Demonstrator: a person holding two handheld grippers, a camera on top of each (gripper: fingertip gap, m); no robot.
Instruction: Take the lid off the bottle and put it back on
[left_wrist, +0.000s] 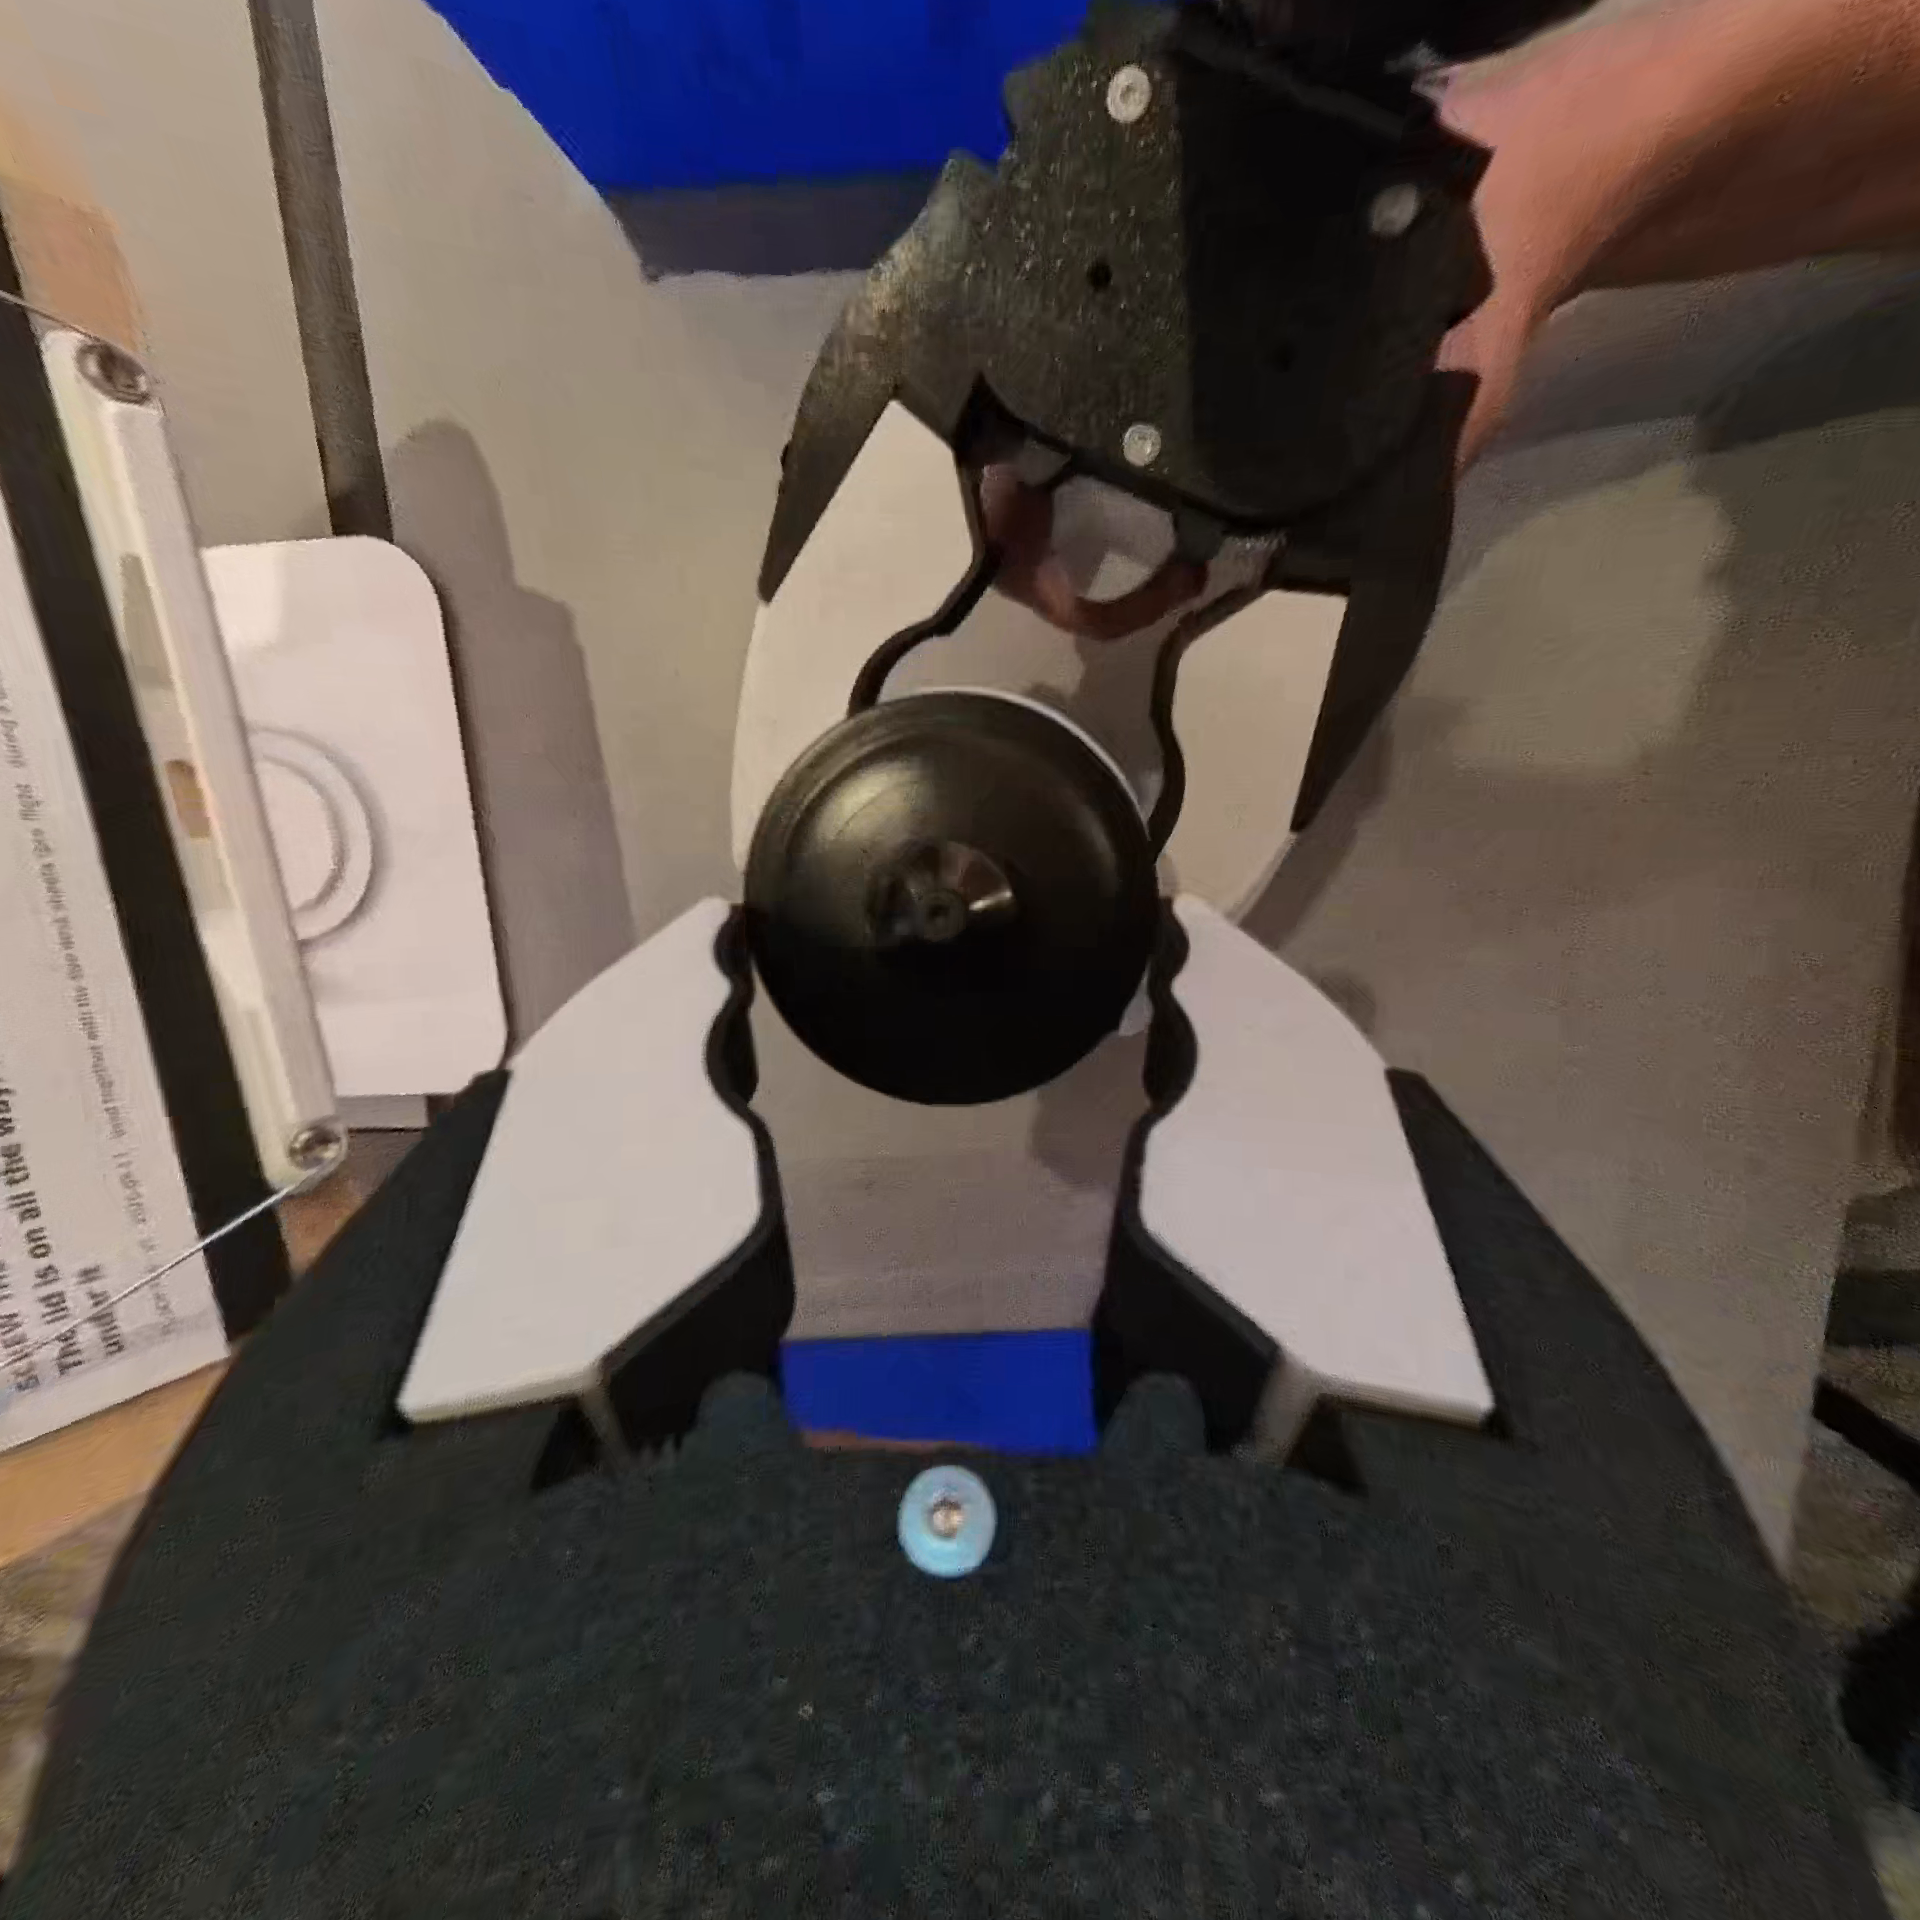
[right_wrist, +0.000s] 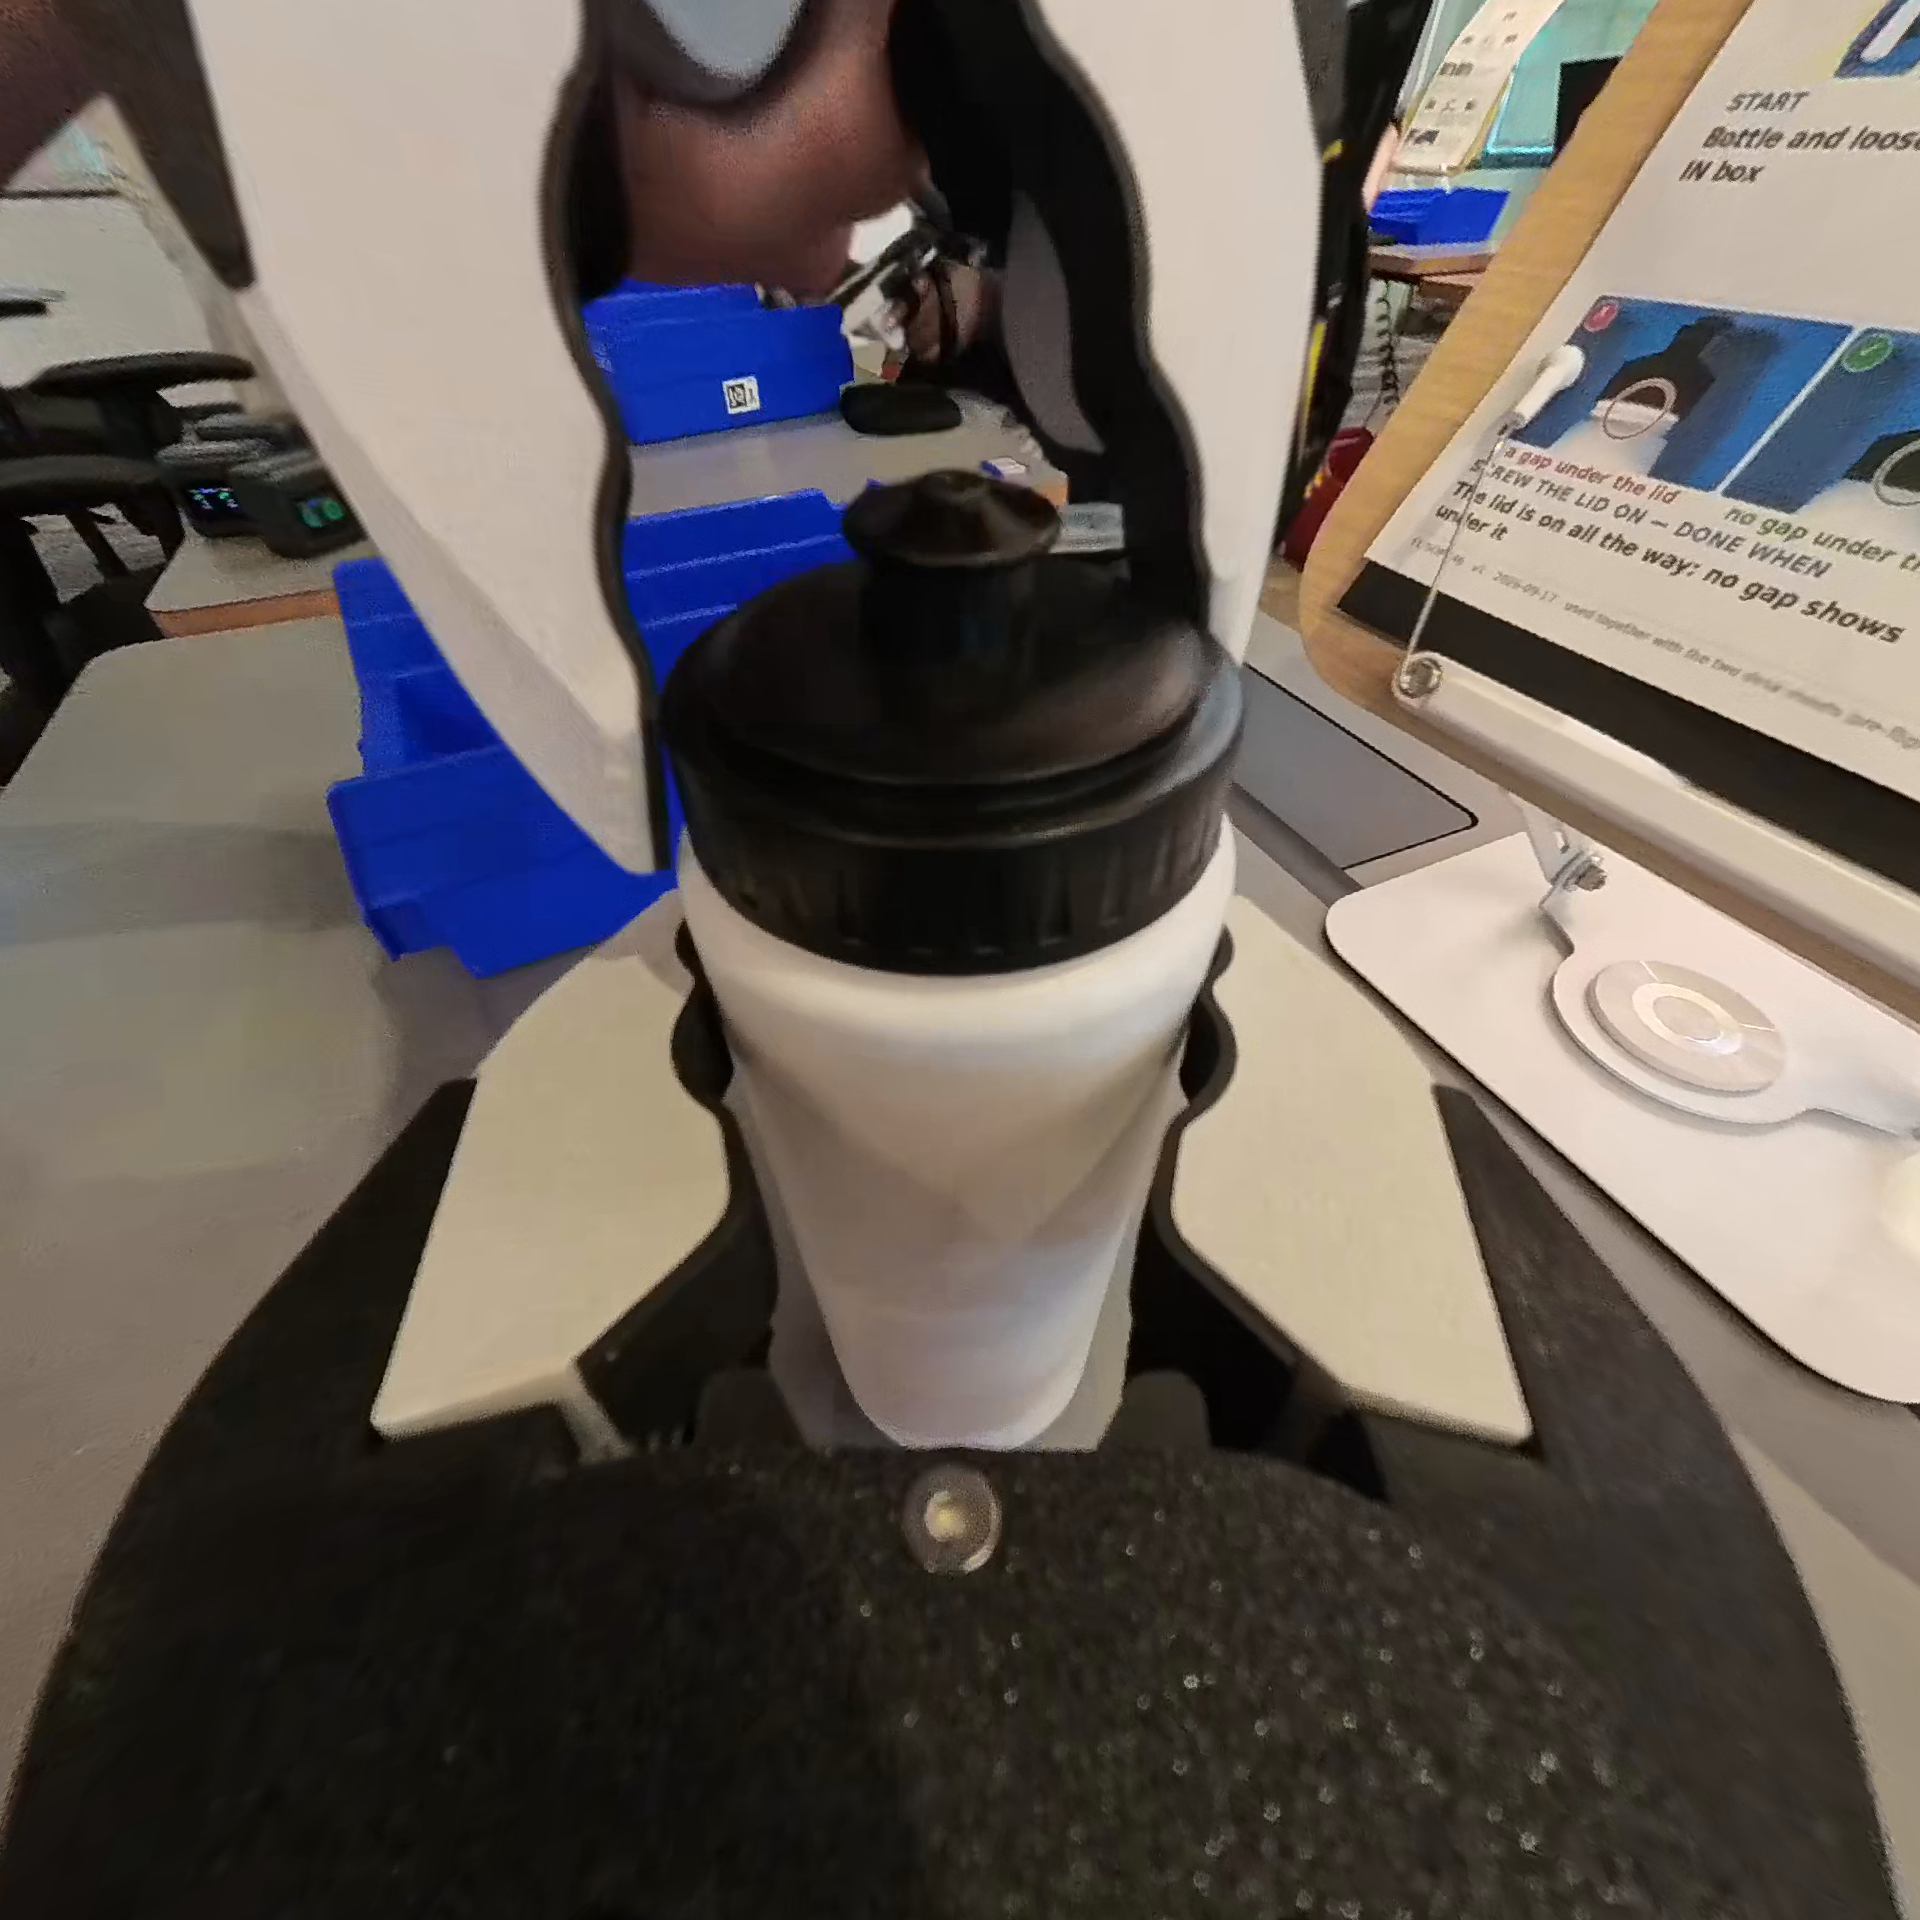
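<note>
Right hand-held gripper (right_wrist: 951, 1049) clamps the white bottle (right_wrist: 966, 1122) upright around its body; the black lid (left_wrist: 951, 899) sits straight ahead of the left hand-held gripper (left_wrist: 951, 997), whose fingers straddle its rim, seemingly touching both sides.

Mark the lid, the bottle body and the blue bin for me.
lid (right_wrist: 951, 769), right wrist view, domed top of the black cap.
bottle body (right_wrist: 945, 1122), right wrist view, white side wall.
blue bin (right_wrist: 447, 831), right wrist view, near wall.
</note>
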